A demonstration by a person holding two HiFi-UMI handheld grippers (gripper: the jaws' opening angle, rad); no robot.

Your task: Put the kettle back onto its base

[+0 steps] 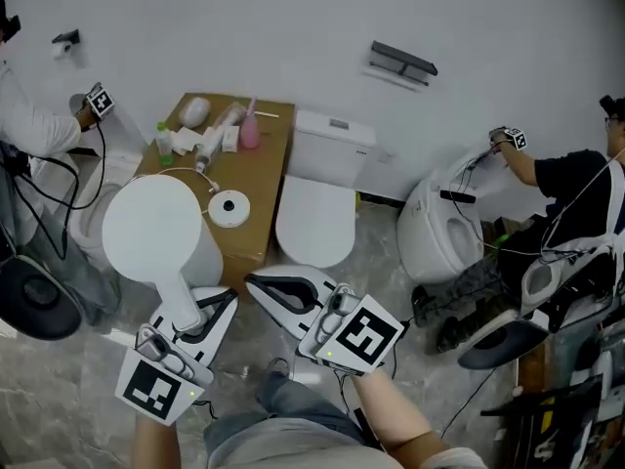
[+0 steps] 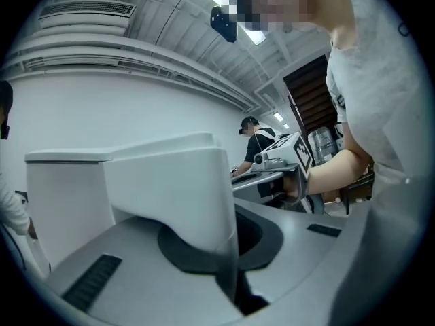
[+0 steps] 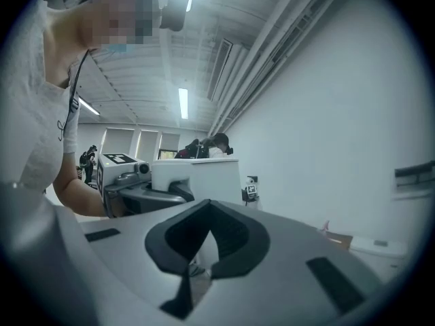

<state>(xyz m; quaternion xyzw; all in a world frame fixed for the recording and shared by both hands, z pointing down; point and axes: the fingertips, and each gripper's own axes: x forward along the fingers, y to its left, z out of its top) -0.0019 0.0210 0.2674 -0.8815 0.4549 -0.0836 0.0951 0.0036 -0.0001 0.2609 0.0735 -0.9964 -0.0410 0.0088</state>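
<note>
In the head view a white kettle (image 1: pixel 156 228) hangs in front of a wooden table (image 1: pixel 269 179), seen from above with its round lid facing me. My left gripper (image 1: pixel 208 308) is shut on the kettle's handle (image 2: pixel 170 182), which fills the left gripper view between the jaws. The round white base (image 1: pixel 229 208) lies on the table just right of the kettle, with its cord curling behind. My right gripper (image 1: pixel 256 281) is shut and empty, right of the kettle and in front of the table. In the right gripper view, past the right gripper (image 3: pixel 200 267), the kettle (image 3: pixel 197 175) shows.
A pink bottle (image 1: pixel 250 130), a green bottle (image 1: pixel 163 143) and several small items stand at the table's far end. A white toilet (image 1: pixel 317 203) is right of the table, another toilet (image 1: pixel 444 228) farther right, a third toilet (image 1: pixel 90 218) left. Two other people work at the sides.
</note>
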